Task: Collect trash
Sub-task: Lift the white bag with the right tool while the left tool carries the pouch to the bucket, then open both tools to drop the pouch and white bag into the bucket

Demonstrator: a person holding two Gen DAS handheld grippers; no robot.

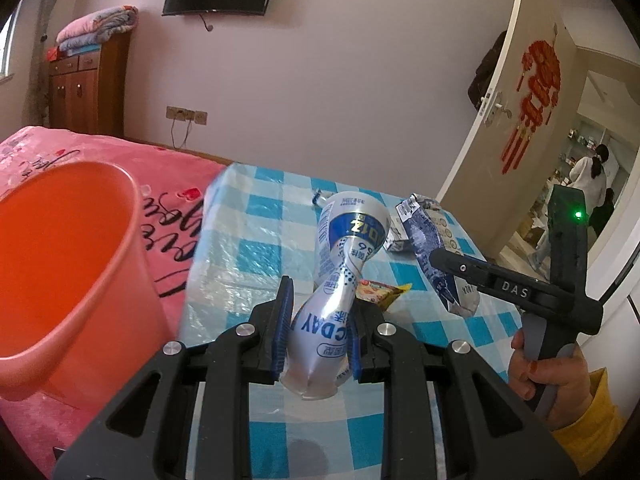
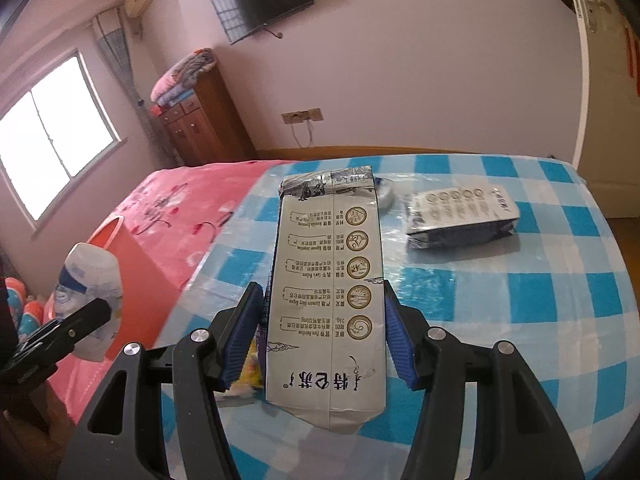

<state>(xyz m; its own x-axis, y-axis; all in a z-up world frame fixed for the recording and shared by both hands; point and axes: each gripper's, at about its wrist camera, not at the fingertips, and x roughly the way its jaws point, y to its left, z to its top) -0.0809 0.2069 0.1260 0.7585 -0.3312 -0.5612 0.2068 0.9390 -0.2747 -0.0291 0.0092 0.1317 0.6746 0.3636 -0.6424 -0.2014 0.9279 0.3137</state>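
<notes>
Left gripper [image 1: 318,332]: I read it clamped tight, its blue pads pinching the waist of a crushed white-and-blue bottle [image 1: 340,272], which stands up from the jaws at lower centre of the left wrist view.
Right gripper [image 2: 324,332]: I see it closed on a flattened grey milk carton [image 2: 328,296], pads pressing both long edges; the carton runs up the middle of the right wrist view, clear of the cloth.
Orange bin [image 1: 68,272]: it sits at the left edge of the left wrist view, mouth open, on the pink bedspread [image 1: 168,184] beside the table.
Checked tablecloth [image 2: 520,300]: a second carton [image 2: 460,216] lies on it, upper right of centre in the right wrist view; a yellow snack wrapper [image 1: 380,292] lies just behind the bottle in the left view.
Step in hand: I judge both pieces picked and lifted, ready to carry.
Next move: I expect a swing left to the bin; each piece must be over the mouth before its jaws part.
Caution: two tools share one opening, so I would drop them in turn.
Remaining: the second carton and the wrapper.
</notes>
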